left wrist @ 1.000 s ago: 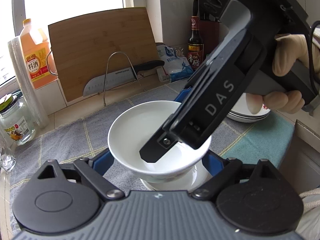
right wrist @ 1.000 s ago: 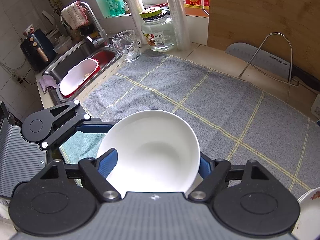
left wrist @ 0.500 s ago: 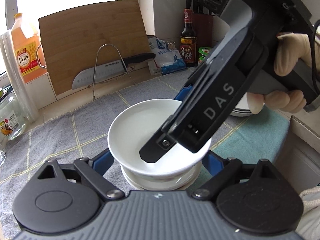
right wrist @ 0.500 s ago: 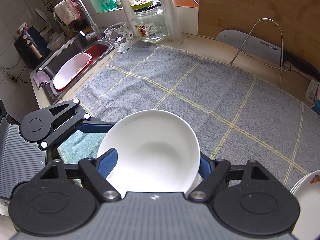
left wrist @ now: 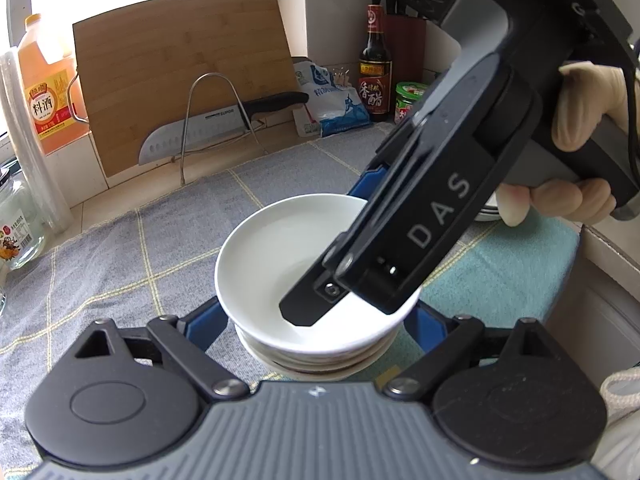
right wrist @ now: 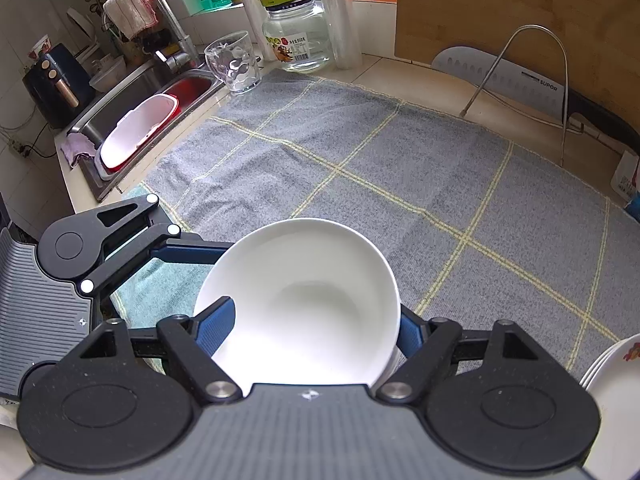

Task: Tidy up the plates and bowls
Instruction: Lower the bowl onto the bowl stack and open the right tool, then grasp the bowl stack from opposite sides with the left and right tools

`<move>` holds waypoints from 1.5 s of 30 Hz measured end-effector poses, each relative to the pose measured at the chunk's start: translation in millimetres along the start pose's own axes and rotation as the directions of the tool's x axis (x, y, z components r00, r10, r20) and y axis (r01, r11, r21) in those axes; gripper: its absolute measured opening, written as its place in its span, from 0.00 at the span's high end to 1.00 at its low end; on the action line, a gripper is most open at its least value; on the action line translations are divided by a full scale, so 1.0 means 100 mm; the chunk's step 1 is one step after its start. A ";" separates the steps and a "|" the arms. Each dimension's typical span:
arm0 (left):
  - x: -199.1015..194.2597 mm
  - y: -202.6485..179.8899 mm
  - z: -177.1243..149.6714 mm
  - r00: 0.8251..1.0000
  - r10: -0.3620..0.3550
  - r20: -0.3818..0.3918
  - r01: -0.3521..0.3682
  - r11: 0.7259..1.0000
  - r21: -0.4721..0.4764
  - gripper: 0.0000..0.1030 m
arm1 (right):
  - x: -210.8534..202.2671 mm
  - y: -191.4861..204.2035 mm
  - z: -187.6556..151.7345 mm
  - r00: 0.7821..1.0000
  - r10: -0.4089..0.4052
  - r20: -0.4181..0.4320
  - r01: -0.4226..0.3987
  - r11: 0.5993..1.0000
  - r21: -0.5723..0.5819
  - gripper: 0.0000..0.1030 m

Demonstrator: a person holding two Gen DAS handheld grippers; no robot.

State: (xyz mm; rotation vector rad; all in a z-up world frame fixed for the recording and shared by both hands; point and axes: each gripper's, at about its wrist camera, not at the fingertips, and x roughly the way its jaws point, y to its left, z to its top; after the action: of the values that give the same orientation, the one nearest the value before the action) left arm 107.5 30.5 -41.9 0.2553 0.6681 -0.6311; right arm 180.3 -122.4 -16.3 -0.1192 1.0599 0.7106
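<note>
A plain white bowl (left wrist: 276,248) (right wrist: 312,300) sits on top of a stack of bowls (left wrist: 320,364) over the grey checked towel (right wrist: 400,168). My right gripper (right wrist: 314,316) is shut on the top bowl, one blue pad inside its left wall and the other outside its right rim. In the left wrist view the right gripper (left wrist: 332,250) comes down from the right, held by a gloved hand (left wrist: 576,108). My left gripper (left wrist: 320,312) is shut on the stack below, its blue fingers (left wrist: 208,320) on either side. Their tips are hidden under the bowl.
A pile of plates (right wrist: 616,380) (left wrist: 486,212) lies to the right. At the back stand a cutting board (left wrist: 180,72), a knife (left wrist: 192,136) on a wire rack, sauce bottles (left wrist: 374,64), a glass jar (right wrist: 298,32) and a tumbler (right wrist: 234,62). The sink (right wrist: 132,92) is far left.
Both grippers and the bowls kept their places relative to each other while the counter behind slid slightly. More of the stack shows under the top bowl now.
</note>
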 end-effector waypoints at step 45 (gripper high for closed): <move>-0.12 0.03 -0.04 1.000 -0.014 0.009 0.014 1.000 -0.004 0.07 | -0.17 -0.29 -0.08 0.988 -0.146 0.056 0.145 0.989 0.023 0.00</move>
State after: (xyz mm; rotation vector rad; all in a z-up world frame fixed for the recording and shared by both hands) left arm 100.0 40.3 -36.8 0.2444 0.6624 -0.6441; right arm 186.3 -156.1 -13.0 -0.1577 0.9922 0.5690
